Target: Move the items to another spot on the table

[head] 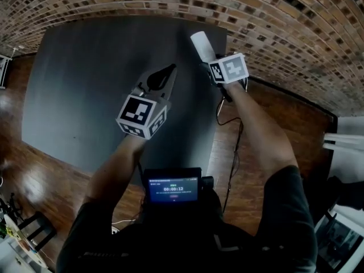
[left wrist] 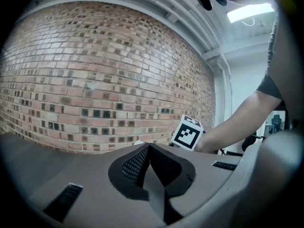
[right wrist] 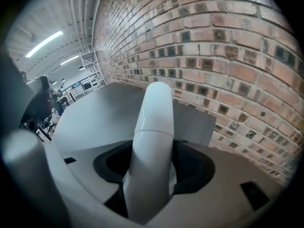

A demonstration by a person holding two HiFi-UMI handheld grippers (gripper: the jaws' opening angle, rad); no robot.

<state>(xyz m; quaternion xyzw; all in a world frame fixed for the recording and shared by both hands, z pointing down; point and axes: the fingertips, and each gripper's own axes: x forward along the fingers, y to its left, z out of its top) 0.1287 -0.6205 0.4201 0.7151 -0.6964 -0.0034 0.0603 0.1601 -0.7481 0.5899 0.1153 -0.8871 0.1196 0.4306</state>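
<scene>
Tube, white with a rounded cap, sits clamped between the jaws of the right gripper. Its capped end sticks out ahead of the jaws and its lower end is lost behind them. From the head view it hangs in the air past the gripper's tip, near the far right corner of the dark surface and touching nothing there. The left gripper, just to the left of the right one, has its jaws pressed together with nothing between them.

My reading is that the task is midway: one item is lifted and carried, and setting it down at a new spot is not yet done. No other item shows on the surface (its near edge is covered by the person's arms), so whether more are left to move I cannot tell. Any print on the tube is too blurred to make out, and the brick wall fills what lies beyond.
</scene>
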